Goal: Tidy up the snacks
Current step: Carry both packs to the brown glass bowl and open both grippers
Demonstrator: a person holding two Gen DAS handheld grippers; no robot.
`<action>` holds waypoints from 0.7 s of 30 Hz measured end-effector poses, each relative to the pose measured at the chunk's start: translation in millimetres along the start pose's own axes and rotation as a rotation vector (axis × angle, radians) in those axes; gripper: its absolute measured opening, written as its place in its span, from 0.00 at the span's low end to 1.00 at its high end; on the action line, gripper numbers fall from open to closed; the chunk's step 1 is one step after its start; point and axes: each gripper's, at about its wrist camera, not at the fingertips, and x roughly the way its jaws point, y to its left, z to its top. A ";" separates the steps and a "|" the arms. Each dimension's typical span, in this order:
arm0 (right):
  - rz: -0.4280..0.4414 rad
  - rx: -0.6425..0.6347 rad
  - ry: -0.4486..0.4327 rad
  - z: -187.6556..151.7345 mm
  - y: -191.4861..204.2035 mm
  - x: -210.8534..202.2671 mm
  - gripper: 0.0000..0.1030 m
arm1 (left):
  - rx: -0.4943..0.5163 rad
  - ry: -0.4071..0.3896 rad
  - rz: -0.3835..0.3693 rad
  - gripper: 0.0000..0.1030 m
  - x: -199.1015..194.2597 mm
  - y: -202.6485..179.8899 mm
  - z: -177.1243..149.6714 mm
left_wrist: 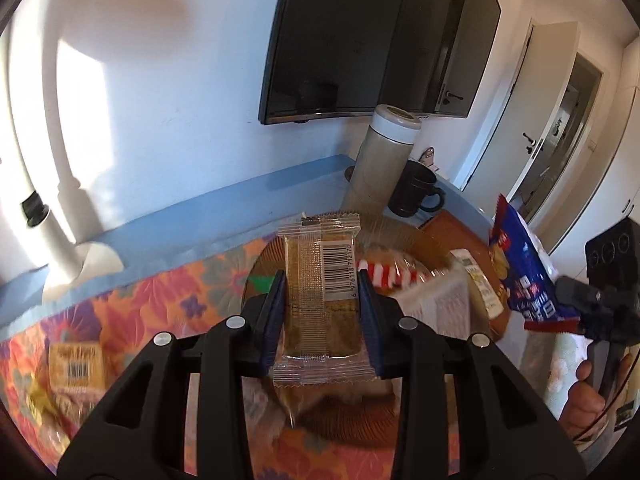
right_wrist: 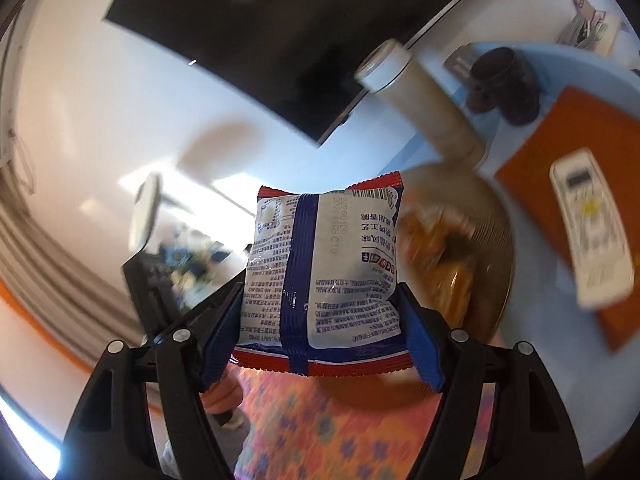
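— So, what are we holding on the left?

— Our left gripper (left_wrist: 322, 300) is clamped on a clear-wrapped biscuit packet (left_wrist: 320, 280), barcode side up, hanging over the amber glass plate (left_wrist: 432, 246). A red-and-white striped wrapper (left_wrist: 386, 274) lies in that plate, at about three o'clock from the packet.

— And on the right?

— Our right gripper (right_wrist: 320, 316) squeezes a blue, white and red snack bag (right_wrist: 324, 268), printed back facing us, lifted clear of the table. From the left view we see the same bag at three o'clock, with a hand (left_wrist: 586, 404) on the handle below it.

— What does the surface look like?

— We see an orange floral cloth (left_wrist: 168, 300) over a pale blue tabletop (left_wrist: 224, 204). One more yellow packet (left_wrist: 76, 364) lies on the cloth at eight o'clock, blurred. Behind the plate, at twelve o'clock, stands a tall beige flask with a white lid (left_wrist: 382, 160), and a black mug (left_wrist: 414, 194) just beside it. An orange mat (right_wrist: 560, 152) at two o'clock carries a white remote (right_wrist: 592, 232).

— And the room?

— White walls, a dark wall-mounted television (left_wrist: 380, 36) above the flask, white doors (left_wrist: 560, 120) at two o'clock, and a white lamp base (left_wrist: 80, 264) at nine o'clock in sunlight.
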 end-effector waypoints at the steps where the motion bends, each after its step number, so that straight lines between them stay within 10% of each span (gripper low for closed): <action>1: 0.002 0.008 0.007 8.3 -4.7 6.2 0.70 | 0.018 0.003 0.015 0.33 7.4 -3.1 5.0; 6: -0.045 0.028 0.041 34.9 -26.7 26.8 0.73 | 0.070 0.009 0.016 0.35 36.1 -16.0 22.7; 9: -0.114 0.025 0.027 40.8 -33.7 30.7 0.79 | 0.038 0.016 0.007 0.72 47.5 -12.0 31.1; 21: -0.094 0.005 0.036 -10.7 -4.7 -9.5 0.79 | -0.014 -0.055 0.007 0.72 -43.0 13.1 -1.5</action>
